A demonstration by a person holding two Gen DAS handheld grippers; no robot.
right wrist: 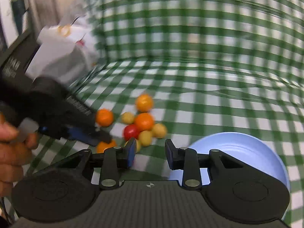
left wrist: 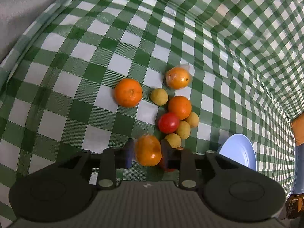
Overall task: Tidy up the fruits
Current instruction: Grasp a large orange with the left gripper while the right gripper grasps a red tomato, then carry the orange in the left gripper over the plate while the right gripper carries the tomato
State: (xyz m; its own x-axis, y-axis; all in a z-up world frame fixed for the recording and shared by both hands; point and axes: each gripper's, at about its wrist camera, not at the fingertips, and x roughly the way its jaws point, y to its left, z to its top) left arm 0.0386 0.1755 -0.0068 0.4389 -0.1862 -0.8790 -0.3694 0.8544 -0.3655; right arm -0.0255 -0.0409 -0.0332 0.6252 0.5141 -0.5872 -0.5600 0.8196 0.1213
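Note:
On the green checked tablecloth (left wrist: 79, 79) lies a cluster of fruit: a bare orange (left wrist: 128, 92), a plastic-wrapped orange (left wrist: 178, 77), another orange (left wrist: 179, 107), a red tomato (left wrist: 168, 123) and several small yellow fruits (left wrist: 159, 96). My left gripper (left wrist: 147, 152) is shut on a wrapped orange (left wrist: 148, 150), which fills the gap between both pads. A bit of red shows under its right finger. A light blue plate (left wrist: 239, 152) lies right of the pile. My right gripper (right wrist: 150, 152) stands open with nothing between its fingers, just short of the tomato (right wrist: 131, 132) and beside the plate (right wrist: 237, 148).
A white plastic bag (right wrist: 62, 57) lies at the back left of the table. A hand (right wrist: 11, 152) holds the left gripper (right wrist: 103, 140) at the left of the right wrist view. An orange-coloured object (left wrist: 298, 131) sits at the right table edge.

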